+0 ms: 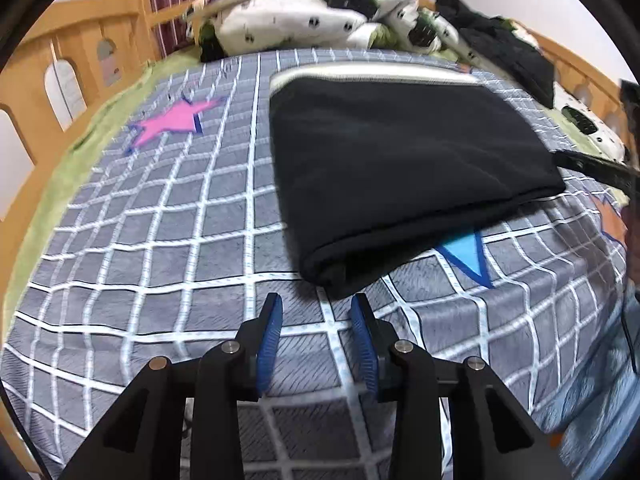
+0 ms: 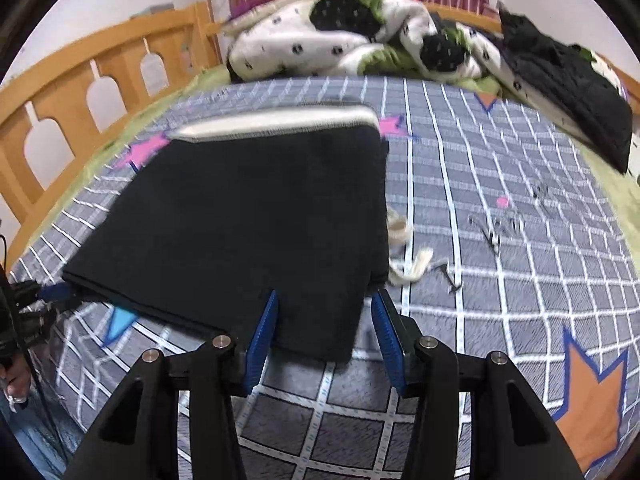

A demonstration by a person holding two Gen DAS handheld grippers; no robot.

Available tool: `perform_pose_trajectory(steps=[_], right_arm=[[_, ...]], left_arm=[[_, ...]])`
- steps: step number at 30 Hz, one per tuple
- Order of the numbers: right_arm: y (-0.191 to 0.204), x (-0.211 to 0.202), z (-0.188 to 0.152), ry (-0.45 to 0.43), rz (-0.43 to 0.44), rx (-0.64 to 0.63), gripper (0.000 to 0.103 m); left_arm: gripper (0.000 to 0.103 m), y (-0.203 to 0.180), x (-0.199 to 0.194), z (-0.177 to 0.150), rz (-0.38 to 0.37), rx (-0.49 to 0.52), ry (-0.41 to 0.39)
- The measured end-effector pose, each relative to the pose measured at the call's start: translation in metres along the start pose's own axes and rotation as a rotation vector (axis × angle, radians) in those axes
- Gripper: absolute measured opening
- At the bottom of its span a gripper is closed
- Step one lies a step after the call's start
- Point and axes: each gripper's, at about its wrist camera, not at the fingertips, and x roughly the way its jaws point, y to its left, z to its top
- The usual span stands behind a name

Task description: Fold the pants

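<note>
The black pants (image 1: pixel 404 168) lie folded into a thick rectangle on the grey checked bedspread (image 1: pixel 160 264), with a white waistband edge (image 1: pixel 360 72) on the far side. My left gripper (image 1: pixel 317 308) is open and empty, just short of the fold's near corner. In the right wrist view the pants (image 2: pixel 256 232) fill the middle. My right gripper (image 2: pixel 325 312) is open, its fingers straddling the near right corner of the fold. A pale drawstring (image 2: pixel 404 252) trails out at the right side. The right gripper's body shows at the left wrist view's right edge (image 1: pixel 592 168).
A crumpled white and green duvet (image 2: pixel 360 40) and a black garment (image 2: pixel 568 92) are piled at the far end of the bed. An orange wooden rail (image 2: pixel 80 92) runs along the left side. The left gripper's body (image 2: pixel 24 312) shows at the left edge.
</note>
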Motion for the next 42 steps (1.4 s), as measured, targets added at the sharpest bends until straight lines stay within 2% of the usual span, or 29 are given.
perform_pose_trajectory(steps=[4,6,8,10,13,15,17,19,21,24,26,28,32,36,39,42], right_arm=[[0.005,-0.009,0.008,-0.064,0.032,-0.006,0.048],[0.01,-0.011,0.012,-0.105,0.059,-0.018,0.048],[0.016,-0.005,0.015,-0.105,0.062,-0.036,0.048],[0.02,0.012,0.014,-0.064,0.032,-0.046,0.048],[0.022,0.028,0.005,-0.027,-0.025,-0.088,0.048],[0.034,0.03,0.001,0.017,-0.08,-0.174,0.048],[0.036,0.028,-0.003,0.022,-0.096,-0.185,0.048],[0.035,0.024,-0.002,0.03,-0.085,-0.17,0.048],[0.031,0.016,0.007,0.017,-0.04,-0.135,0.048],[0.027,0.006,0.024,-0.043,-0.004,-0.075,0.048],[0.028,0.005,0.04,-0.079,-0.018,-0.066,0.049],[0.032,0.008,0.056,-0.105,-0.046,-0.087,0.054],[0.033,0.02,0.093,-0.125,-0.081,-0.114,0.055],[0.015,0.036,0.127,-0.154,-0.104,-0.056,0.055],[-0.007,0.055,0.146,-0.12,-0.094,0.02,0.054],[-0.023,0.072,0.151,-0.106,-0.058,0.072,0.053]], left_arm=[[0.034,0.006,-0.022,0.007,-0.068,-0.04,-0.097],[0.034,0.01,-0.016,0.021,-0.091,-0.09,-0.105],[0.034,0.011,-0.002,0.039,-0.084,-0.126,-0.087],[0.034,0.008,0.011,0.047,-0.072,-0.14,-0.075],[0.038,0.007,0.042,0.042,-0.025,-0.17,0.053],[0.041,0.003,0.046,0.035,-0.028,-0.171,0.057],[0.042,0.0,0.042,0.04,-0.023,-0.155,0.069],[0.042,0.007,0.038,0.049,-0.048,-0.202,0.069],[0.042,0.014,0.037,0.061,-0.063,-0.257,0.072],[0.042,0.012,0.033,0.082,-0.025,-0.243,0.032],[0.042,0.01,0.035,0.095,-0.001,-0.234,0.017],[0.042,0.01,0.034,0.112,-0.01,-0.233,-0.001],[0.042,0.009,0.04,0.147,0.019,-0.211,-0.045],[0.042,0.007,0.059,0.183,0.073,-0.182,-0.074],[0.042,0.007,0.071,0.208,0.122,-0.152,-0.112],[0.042,0.004,0.086,0.224,0.116,-0.143,-0.125]])
